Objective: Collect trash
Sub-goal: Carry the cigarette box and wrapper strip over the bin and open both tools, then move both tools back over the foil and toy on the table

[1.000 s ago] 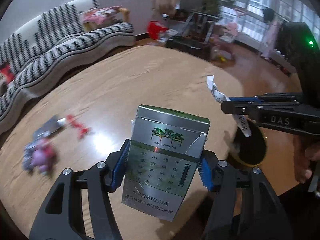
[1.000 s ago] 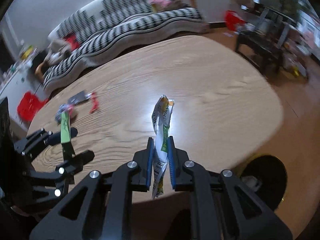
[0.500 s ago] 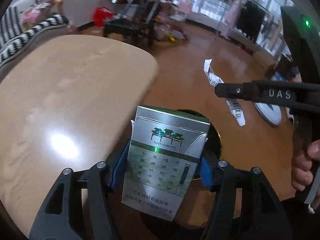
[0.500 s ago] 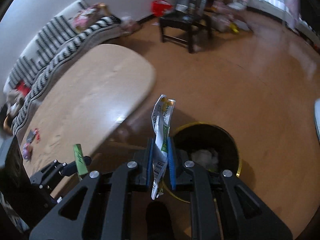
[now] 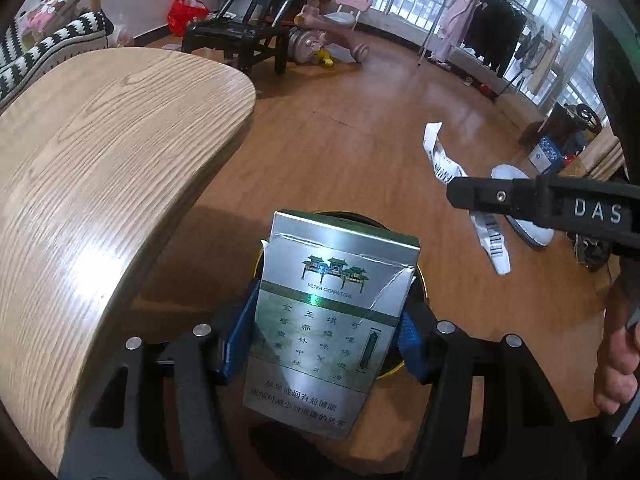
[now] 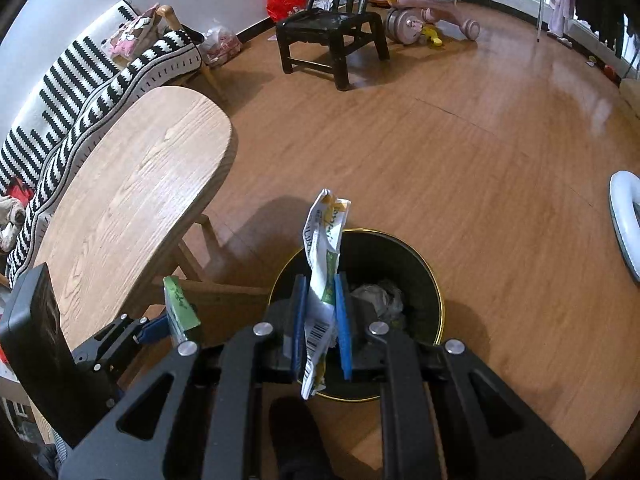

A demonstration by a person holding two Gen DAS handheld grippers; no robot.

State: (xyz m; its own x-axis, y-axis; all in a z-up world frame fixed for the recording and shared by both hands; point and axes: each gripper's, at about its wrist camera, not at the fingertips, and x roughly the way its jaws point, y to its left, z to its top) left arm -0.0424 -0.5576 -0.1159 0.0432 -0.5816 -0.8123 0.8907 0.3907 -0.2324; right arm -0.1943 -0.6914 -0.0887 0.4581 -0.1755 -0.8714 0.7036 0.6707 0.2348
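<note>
My left gripper (image 5: 328, 338) is shut on a silver and green cigarette pack (image 5: 328, 312), held upright over a black trash bin (image 5: 422, 292) with a gold rim on the floor. In the right wrist view my right gripper (image 6: 321, 306) is shut on a crumpled white, yellow and green wrapper (image 6: 326, 240) above the same bin (image 6: 438, 300), which holds crumpled paper (image 6: 378, 296). The right gripper (image 5: 456, 194) with its wrapper (image 5: 440, 160) shows to the right in the left wrist view. The left gripper (image 6: 176, 322) and the pack (image 6: 178, 304) sit at lower left.
The oval wooden table (image 6: 132, 184) ends just left of the bin; its leg stands close by. A black chair (image 6: 332, 28), a striped sofa (image 6: 80, 80) and a pink ride-on toy lie farther off. A white round object (image 6: 624, 216) rests on the floor at right. A hand (image 5: 616, 360) holds the right gripper.
Both grippers swung from above the table top to past its end and sank lower, now hanging over the trash bin. Both keep their grip on the pack and the wrapper.
</note>
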